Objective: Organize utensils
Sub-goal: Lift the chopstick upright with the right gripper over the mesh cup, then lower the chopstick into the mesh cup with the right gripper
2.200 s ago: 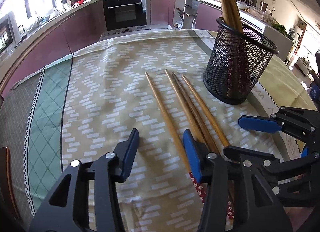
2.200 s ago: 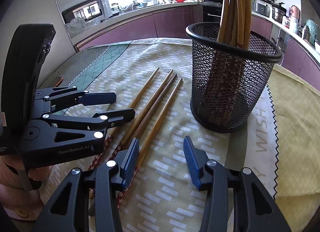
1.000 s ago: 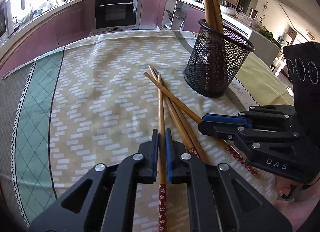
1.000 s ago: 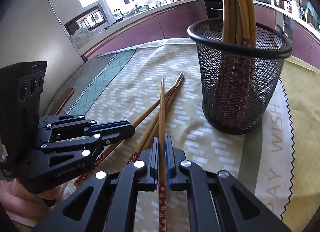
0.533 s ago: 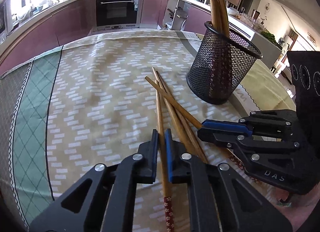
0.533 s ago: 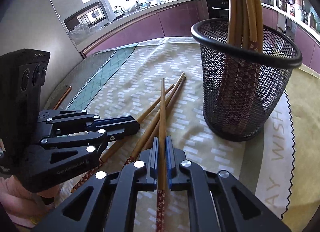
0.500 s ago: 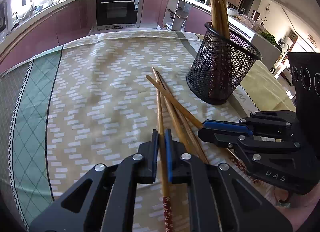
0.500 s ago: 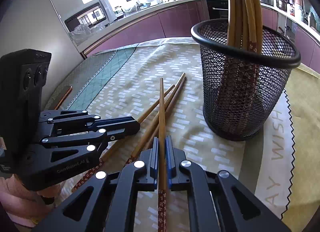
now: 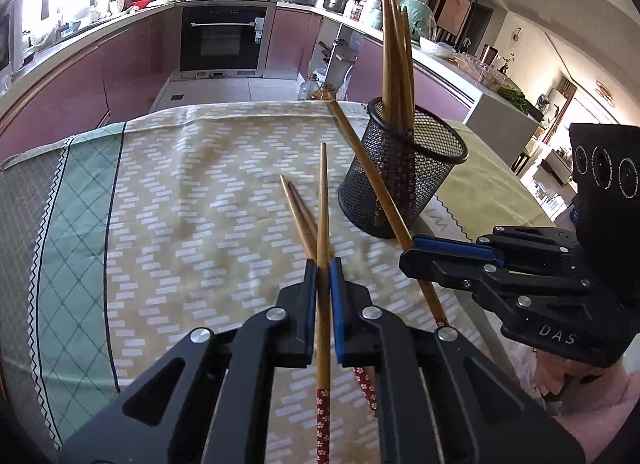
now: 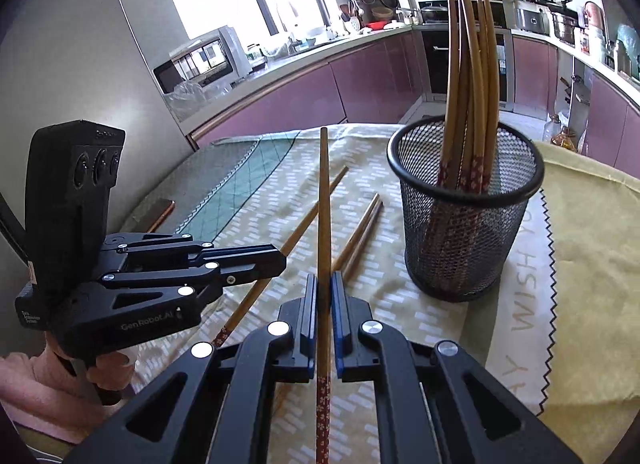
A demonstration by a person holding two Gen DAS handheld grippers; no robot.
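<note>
Both jaws clenched, left gripper (image 9: 323,264) grasping one chopstick (image 9: 322,200), right gripper (image 10: 323,278) grasping another (image 10: 324,192), each raised beside the mesh holder (image 10: 464,232), two spare chopsticks (image 9: 298,212) on the tablecloth (image 9: 168,200) near it

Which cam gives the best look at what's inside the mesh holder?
Right wrist. It looks down past the mesh holder's rim at the chopsticks inside, floral ends down. In the left wrist view the holder is farther off, and a chopstick crosses in front of it.

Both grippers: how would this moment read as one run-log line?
left gripper: shut on chopstick | right gripper: shut on second chopstick | two loose on tablecloth | mesh cup: holds several
</note>
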